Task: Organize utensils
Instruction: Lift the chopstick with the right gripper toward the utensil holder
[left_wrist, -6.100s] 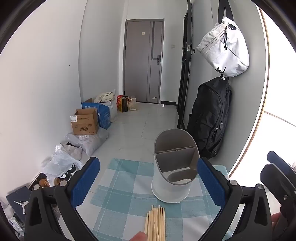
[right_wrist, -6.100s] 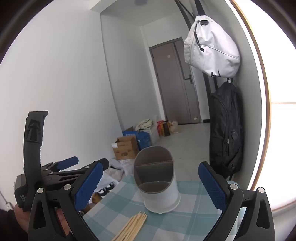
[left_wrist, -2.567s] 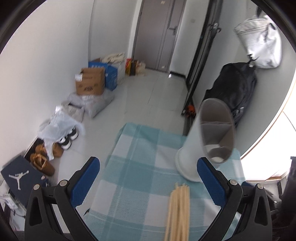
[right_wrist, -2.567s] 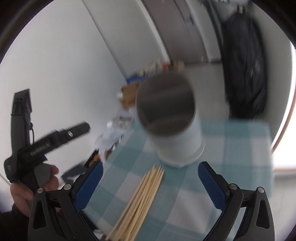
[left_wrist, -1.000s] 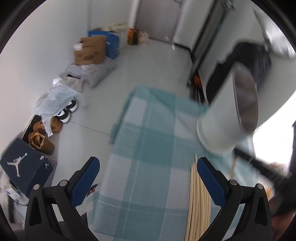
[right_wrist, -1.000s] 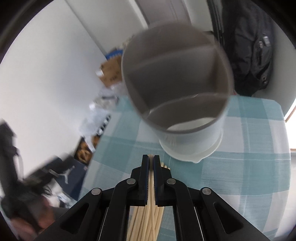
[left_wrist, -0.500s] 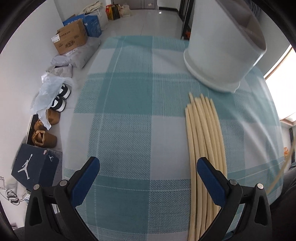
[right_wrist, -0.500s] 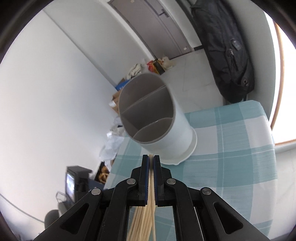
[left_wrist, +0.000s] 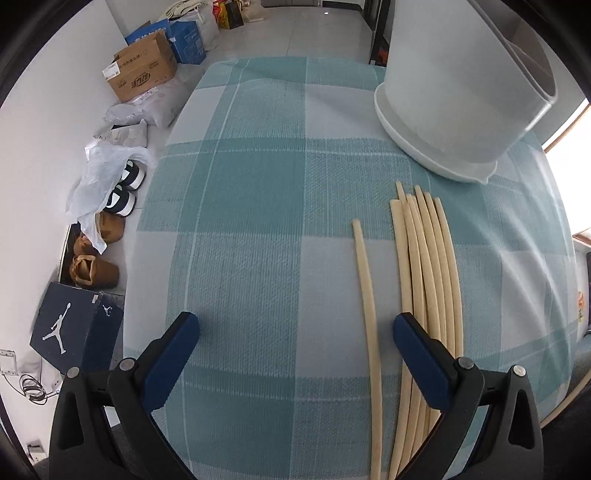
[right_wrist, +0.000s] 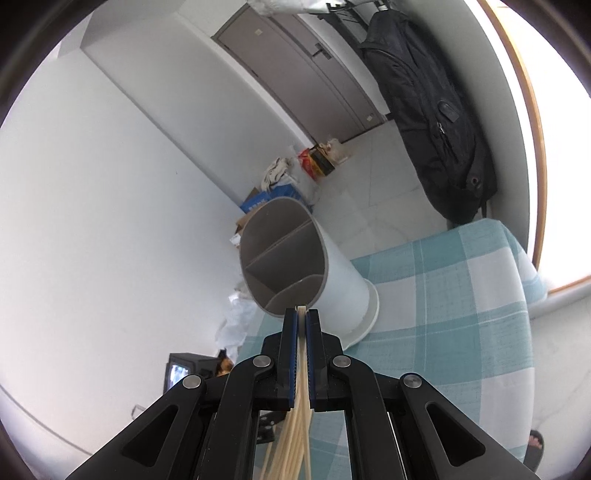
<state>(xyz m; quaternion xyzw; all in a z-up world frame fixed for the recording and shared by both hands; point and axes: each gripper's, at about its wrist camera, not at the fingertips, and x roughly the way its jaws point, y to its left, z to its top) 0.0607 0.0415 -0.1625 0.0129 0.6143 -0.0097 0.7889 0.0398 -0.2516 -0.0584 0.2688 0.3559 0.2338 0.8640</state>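
Observation:
A white utensil holder (left_wrist: 458, 88) with grey divided compartments stands on the teal checked tablecloth (left_wrist: 251, 221). Several pale wooden chopsticks (left_wrist: 424, 280) lie side by side in front of it, and one chopstick (left_wrist: 365, 295) lies apart to their left. My left gripper (left_wrist: 295, 343) is open just above the cloth, with the lone chopstick between its fingers. My right gripper (right_wrist: 302, 321) is shut on a chopstick (right_wrist: 302, 365), lifted, its tip near the holder's rim (right_wrist: 284, 254). More chopsticks show below the right gripper.
The table's left edge drops to a floor with shoes (left_wrist: 122, 188), a dark shoe box (left_wrist: 74, 328), cardboard boxes (left_wrist: 144, 70) and bags. A black backpack (right_wrist: 432, 110) hangs on the wall by the window at the right. A grey door (right_wrist: 295, 70) stands at the far end.
My left gripper has lowered toward the cloth, and one chopstick now lies apart from the bundle between its fingers. My right gripper has lifted and tilted, its chopstick tip now nearer the holder's rim.

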